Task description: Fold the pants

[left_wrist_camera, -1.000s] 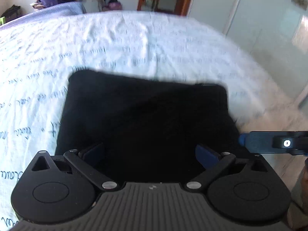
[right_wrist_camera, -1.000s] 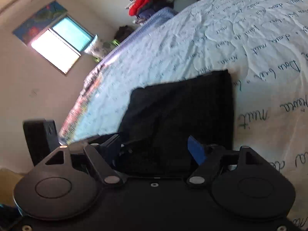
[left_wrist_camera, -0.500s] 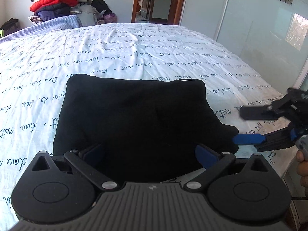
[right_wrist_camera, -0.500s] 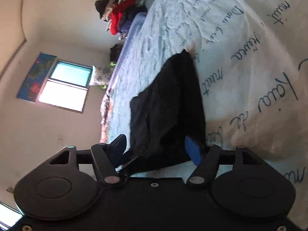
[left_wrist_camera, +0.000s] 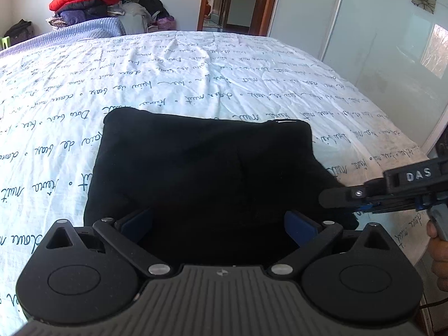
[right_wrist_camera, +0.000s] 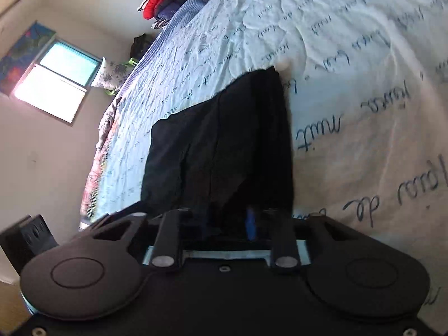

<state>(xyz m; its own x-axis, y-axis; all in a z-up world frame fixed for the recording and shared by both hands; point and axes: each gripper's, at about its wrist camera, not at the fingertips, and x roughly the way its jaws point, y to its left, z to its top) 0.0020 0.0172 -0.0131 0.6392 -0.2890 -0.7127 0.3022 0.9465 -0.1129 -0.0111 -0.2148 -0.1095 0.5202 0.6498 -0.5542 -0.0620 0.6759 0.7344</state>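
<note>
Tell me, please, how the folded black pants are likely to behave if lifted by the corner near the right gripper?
The black pants look soft, with rounded folds, so they would probably sag and droop. Lifted by the one corner where the right gripper is closed, the stacked layers would likely unfold. They seem thick, perhaps slightly heavy, and are unlikely to slip on the quilted bedspread.

Hidden from you
Your left claw (left_wrist_camera: 218,224) covers the pants' (left_wrist_camera: 207,168) near hem; your right hand (left_wrist_camera: 438,252) is cropped.

"DAS" on right gripper (left_wrist_camera: 340,197)
</note>
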